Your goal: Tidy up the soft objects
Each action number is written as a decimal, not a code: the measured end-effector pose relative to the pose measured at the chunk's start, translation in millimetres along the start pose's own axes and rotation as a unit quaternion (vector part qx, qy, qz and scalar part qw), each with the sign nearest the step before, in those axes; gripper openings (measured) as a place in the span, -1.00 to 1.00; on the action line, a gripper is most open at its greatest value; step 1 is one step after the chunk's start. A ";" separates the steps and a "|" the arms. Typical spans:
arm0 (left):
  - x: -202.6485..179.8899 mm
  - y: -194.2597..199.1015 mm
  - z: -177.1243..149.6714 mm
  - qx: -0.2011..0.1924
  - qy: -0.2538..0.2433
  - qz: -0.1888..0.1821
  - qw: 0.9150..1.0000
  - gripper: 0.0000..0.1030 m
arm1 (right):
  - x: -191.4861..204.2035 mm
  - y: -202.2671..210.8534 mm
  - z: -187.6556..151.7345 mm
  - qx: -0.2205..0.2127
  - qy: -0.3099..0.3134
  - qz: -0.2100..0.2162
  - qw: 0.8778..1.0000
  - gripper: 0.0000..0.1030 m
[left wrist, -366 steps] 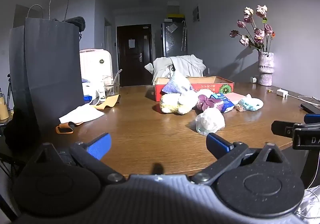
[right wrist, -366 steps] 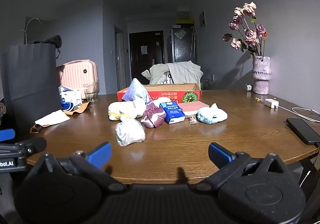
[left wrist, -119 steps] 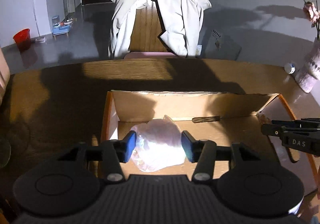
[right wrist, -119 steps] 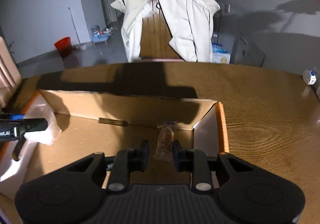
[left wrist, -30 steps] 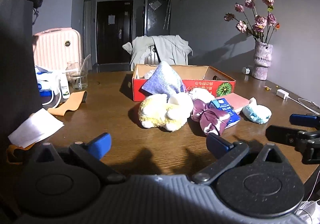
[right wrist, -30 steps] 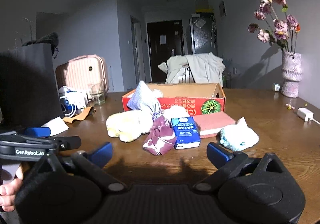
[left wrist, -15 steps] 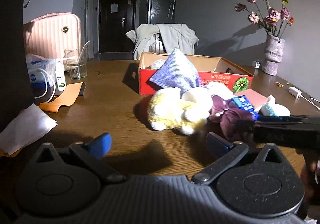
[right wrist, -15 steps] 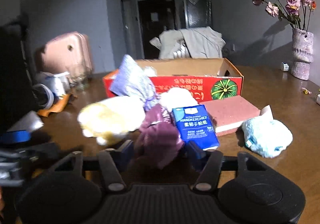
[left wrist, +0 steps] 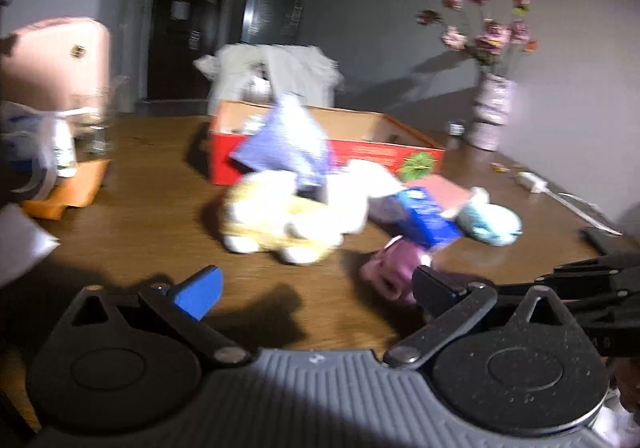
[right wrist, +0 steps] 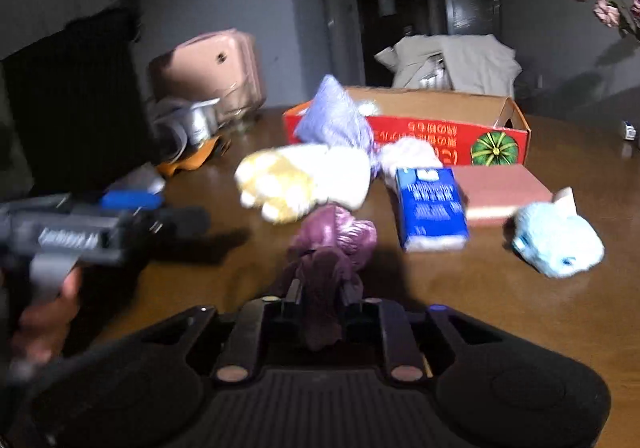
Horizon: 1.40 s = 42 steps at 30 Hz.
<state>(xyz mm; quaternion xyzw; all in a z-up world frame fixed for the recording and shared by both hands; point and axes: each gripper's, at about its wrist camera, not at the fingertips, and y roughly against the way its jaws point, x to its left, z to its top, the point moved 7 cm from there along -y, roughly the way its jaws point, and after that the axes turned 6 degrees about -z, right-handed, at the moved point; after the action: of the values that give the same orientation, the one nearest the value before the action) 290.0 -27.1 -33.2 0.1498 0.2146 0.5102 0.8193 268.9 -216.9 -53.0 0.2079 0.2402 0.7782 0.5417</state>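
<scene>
Right gripper (right wrist: 318, 298) closing on the purple cloth bow (right wrist: 332, 244)

At lower centre of the right wrist view, its fingers pinch the bow's near end on the tabletop (right wrist: 500, 308), before the yellow plush (right wrist: 300, 179). The left gripper (left wrist: 316, 284) hangs wide open and empty, low in its view.

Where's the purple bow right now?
In the right wrist view the purple bow sits low at centre, between the right gripper's closing jaws, on the table in front of the yellow plush and left of the blue tissue pack.
</scene>
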 end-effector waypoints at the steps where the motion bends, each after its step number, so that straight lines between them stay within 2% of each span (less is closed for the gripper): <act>1: -6.5 -5.0 -0.4 0.007 0.004 -0.015 1.000 1.00 | -11.6 3.7 0.0 0.000 -0.009 -0.025 1.000 -0.46; 3: -19.1 -15.7 -2.3 0.022 0.012 -0.036 0.999 0.96 | -35.4 9.3 0.1 -0.008 -0.033 -0.086 0.996 -0.38; 5: -29.5 -27.9 -3.7 0.034 0.024 -0.056 0.998 0.81 | -48.4 15.4 1.3 -0.023 -0.059 -0.109 0.992 -0.37; 8: -37.0 -46.8 -4.3 0.056 0.043 -0.076 0.995 0.53 | -53.7 23.3 -0.4 -0.048 -0.109 -0.079 0.990 -0.37; 11: -39.1 -61.0 -5.8 0.073 0.063 -0.087 0.991 0.38 | -53.2 17.4 -3.8 -0.053 -0.129 -0.058 0.988 -0.35; 18: -39.0 -73.0 -10.5 0.080 0.095 -0.103 0.987 0.38 | -61.4 -7.3 -8.9 -0.048 -0.179 -0.031 0.982 -0.30; 19: -39.6 -74.5 -10.9 0.082 0.098 -0.106 0.986 0.25 | -62.5 -9.4 -8.6 -0.046 -0.183 -0.026 0.982 -0.30; 20: -40.8 -76.2 -11.8 0.085 0.097 -0.109 0.986 -0.03 | -62.6 -11.0 -8.0 -0.045 -0.185 -0.022 0.981 -0.30; 22: -43.6 -77.6 -13.5 0.090 0.095 -0.121 0.984 -0.29 | -63.2 -14.7 -8.0 -0.041 -0.192 -0.011 0.981 -0.31; 27: -44.8 -77.8 -14.4 0.090 0.103 -0.138 0.981 -0.49 | -66.1 -21.0 -9.7 -0.040 -0.207 0.000 0.978 -0.28; 28: -44.7 -77.7 -14.5 0.091 0.103 -0.140 0.981 -0.51 | -66.9 -21.5 -10.1 -0.040 -0.210 -0.001 0.977 -0.26; 29: -45.2 -76.8 -14.5 0.091 0.101 -0.141 0.981 -0.53 | -68.3 -22.7 -10.7 -0.041 -0.213 -0.005 0.976 -0.10; 30: -45.9 -76.7 -14.4 0.092 0.099 -0.141 0.981 -0.54 | -69.8 -24.6 -11.9 -0.039 -0.216 -0.010 0.976 0.15; 31: -46.4 -76.2 -14.5 0.092 0.098 -0.142 0.981 -0.55 | -70.1 -26.9 -13.4 -0.035 -0.217 -0.011 0.975 0.17; 33: -46.8 -75.8 -15.0 0.091 0.096 -0.140 0.981 -0.55 | -69.2 -28.3 -14.8 -0.034 -0.222 0.006 0.975 -0.08; 35: -47.5 -73.7 -15.6 0.090 0.092 -0.136 0.982 -0.57 | -67.4 -27.8 -15.2 -0.034 -0.225 0.013 0.974 -0.16; 36: -47.9 -71.9 -15.6 0.089 0.091 -0.138 0.982 -0.58 | -65.6 -26.7 -15.3 -0.033 -0.220 0.012 0.975 -0.30; 38: -50.5 -65.4 -14.6 0.087 0.083 -0.138 0.983 -0.60 | -60.9 -21.0 -15.4 -0.033 -0.216 0.016 0.976 -0.43; 42: -55.9 -48.0 -9.6 0.070 0.070 -0.142 0.985 -0.61 | -49.7 -2.4 -11.9 -0.046 -0.197 0.013 0.979 -0.48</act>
<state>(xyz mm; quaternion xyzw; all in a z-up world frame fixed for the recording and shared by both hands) 300.5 -98.0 -52.7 0.1391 0.3255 0.3811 0.8541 279.9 -264.8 -67.1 0.3350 0.0906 0.7390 0.5775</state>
